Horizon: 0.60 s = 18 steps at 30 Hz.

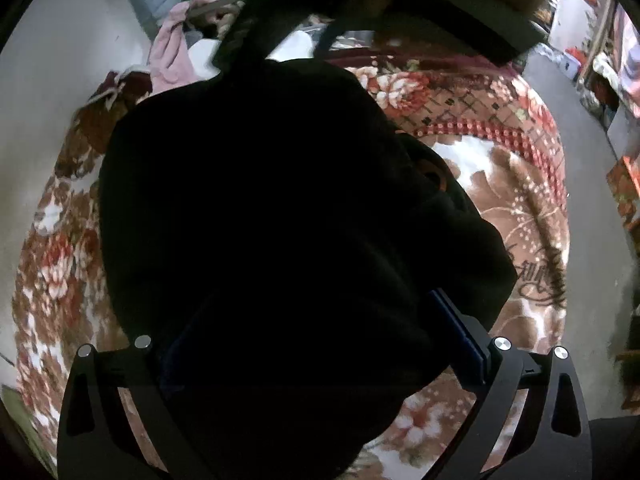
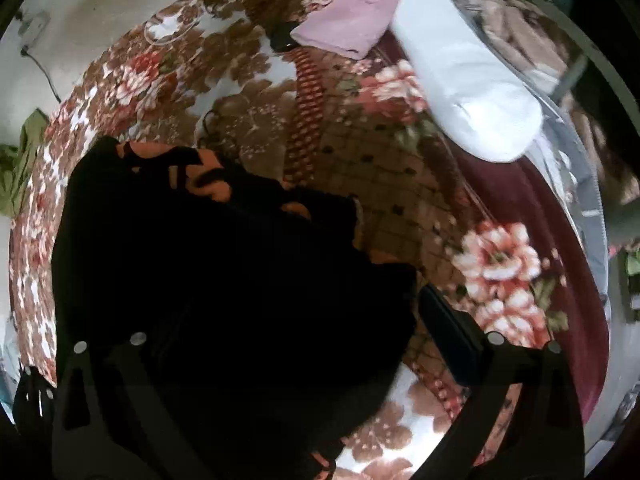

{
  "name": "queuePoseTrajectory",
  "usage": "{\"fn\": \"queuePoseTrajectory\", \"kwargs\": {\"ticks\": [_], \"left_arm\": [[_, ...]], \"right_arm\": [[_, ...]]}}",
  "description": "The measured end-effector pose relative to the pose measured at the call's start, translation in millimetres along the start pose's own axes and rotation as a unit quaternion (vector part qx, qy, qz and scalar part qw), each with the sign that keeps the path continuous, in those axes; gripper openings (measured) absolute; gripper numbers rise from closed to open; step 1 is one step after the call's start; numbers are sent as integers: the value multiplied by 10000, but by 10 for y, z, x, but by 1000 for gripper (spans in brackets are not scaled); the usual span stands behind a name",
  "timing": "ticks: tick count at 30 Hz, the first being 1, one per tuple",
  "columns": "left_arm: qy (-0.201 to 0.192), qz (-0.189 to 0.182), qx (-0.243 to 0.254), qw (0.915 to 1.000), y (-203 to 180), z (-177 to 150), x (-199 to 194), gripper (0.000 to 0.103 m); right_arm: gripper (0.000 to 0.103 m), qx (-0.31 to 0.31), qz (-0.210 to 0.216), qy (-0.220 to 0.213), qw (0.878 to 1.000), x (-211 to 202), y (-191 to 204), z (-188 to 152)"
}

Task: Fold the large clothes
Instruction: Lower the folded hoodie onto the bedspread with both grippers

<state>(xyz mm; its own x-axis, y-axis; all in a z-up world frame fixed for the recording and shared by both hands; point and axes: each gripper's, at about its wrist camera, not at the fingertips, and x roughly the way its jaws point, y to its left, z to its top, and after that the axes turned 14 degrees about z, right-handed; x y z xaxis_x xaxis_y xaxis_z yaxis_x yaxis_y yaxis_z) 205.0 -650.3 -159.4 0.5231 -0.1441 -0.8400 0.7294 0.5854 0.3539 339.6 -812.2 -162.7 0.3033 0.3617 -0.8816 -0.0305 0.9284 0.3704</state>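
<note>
Garment: black garment [image 1: 280, 220], large, with orange lining or print showing at one edge in the right wrist view [image 2: 208, 176]; bunched on the floral blanket [image 1: 500, 184] of the bed.
Left gripper [image 1: 320, 344]: spread wide, black cloth filling the gap between the jaws; actual pinch cannot be told.
Right gripper [image 2: 288, 332]: spread, cloth over the left finger, right finger [image 2: 452, 336] bare over the blanket.
Bearing: cloth directly ahead of both grippers, more centred on the left.
Long axis: not readable; bundle too crumpled and dark.
Writing: cursive mark on the blanket [image 1: 536, 276], illegible.
Nearby: white bolster [image 2: 464, 72], pink cloth [image 2: 352, 20].
</note>
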Motion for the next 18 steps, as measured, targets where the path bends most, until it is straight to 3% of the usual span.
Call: {"fn": "queuePoseTrajectory", "kwargs": {"ticks": [8, 11, 18], "left_arm": [[52, -286, -660, 9974, 310, -60, -266, 98], [77, -233, -953, 9951, 395, -106, -410, 98], [-124, 56, -1430, 9896, 686, -174, -1013, 98]], "right_arm": [[98, 158, -228, -211, 9994, -285, 230, -341], [98, 116, -335, -214, 9991, -367, 372, -517], [98, 180, -292, -666, 9972, -850, 820, -1052]]}}
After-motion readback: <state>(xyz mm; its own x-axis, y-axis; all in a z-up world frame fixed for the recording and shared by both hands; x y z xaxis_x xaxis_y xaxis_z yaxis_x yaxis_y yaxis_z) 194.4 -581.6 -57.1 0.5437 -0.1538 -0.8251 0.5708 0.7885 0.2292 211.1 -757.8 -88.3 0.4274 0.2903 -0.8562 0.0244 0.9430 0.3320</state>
